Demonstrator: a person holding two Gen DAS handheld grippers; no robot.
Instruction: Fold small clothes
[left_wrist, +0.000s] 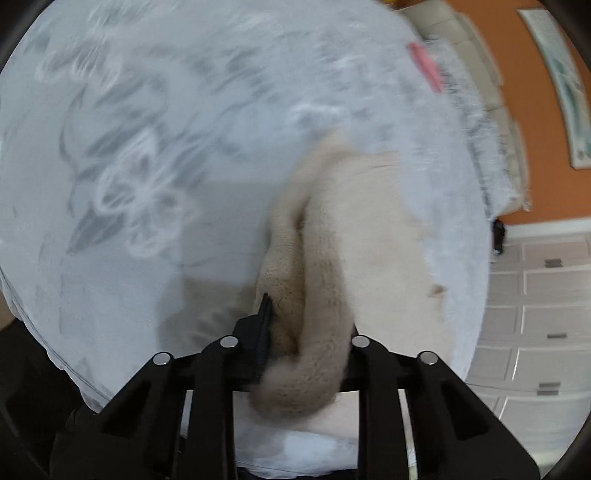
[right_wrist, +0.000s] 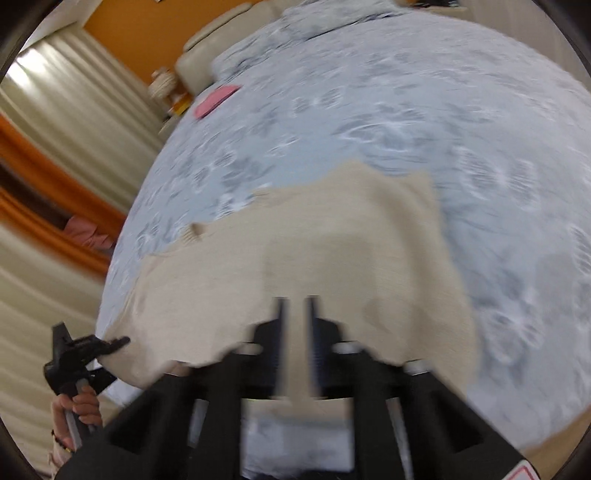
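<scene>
A beige knitted garment (right_wrist: 332, 236) lies partly spread on the floral grey-white bedcover (right_wrist: 443, 129). My right gripper (right_wrist: 297, 328) is shut on its near edge, with a strip of the fabric pinched between the two black fingers. In the left wrist view the garment (left_wrist: 369, 229) bunches into a thick fold that runs into my left gripper (left_wrist: 303, 332), which is shut on it. One finger (left_wrist: 264, 321) shows and the cloth hides the other. The right wrist view also shows the left gripper (right_wrist: 110, 343) clamped on the garment's left corner, held by a hand (right_wrist: 79, 406).
A flat pink item (right_wrist: 216, 99) lies on the bedcover (left_wrist: 147, 147) near the cream headboard (right_wrist: 207, 40); it appears too in the left view (left_wrist: 424, 66). Striped curtains (right_wrist: 55, 110) and an orange wall stand left of the bed. White panelled drawers (left_wrist: 546, 295) are on the right.
</scene>
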